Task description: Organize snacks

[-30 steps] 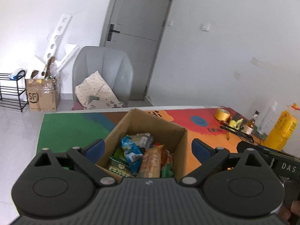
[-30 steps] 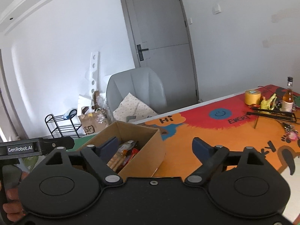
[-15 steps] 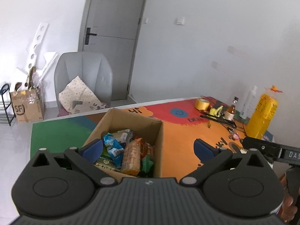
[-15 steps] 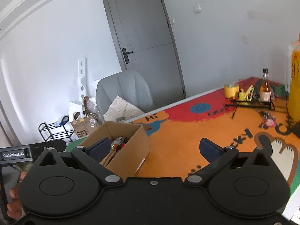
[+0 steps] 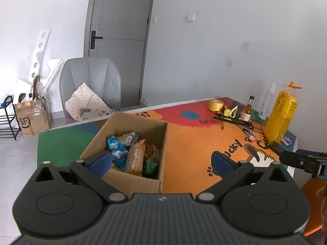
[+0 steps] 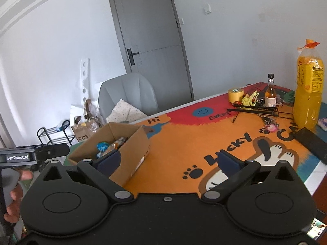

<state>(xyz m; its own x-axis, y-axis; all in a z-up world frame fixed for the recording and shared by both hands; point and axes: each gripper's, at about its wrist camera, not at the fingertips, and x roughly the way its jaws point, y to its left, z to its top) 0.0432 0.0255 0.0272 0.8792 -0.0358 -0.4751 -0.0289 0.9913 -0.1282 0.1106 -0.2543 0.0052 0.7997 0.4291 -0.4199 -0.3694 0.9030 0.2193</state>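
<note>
Across the colourful table mat (image 5: pixel 190 143), the cardboard box (image 5: pixel 130 175) of snacks (image 5: pixel 132 155) sits just ahead of my left gripper (image 5: pixel 161 161) and left of my right gripper (image 6: pixel 169 160), both spread wide and empty.

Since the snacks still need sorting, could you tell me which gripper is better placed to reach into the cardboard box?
Left. The left gripper is open, with the cardboard box right below it; the right gripper, also open, sits beside it.
</note>
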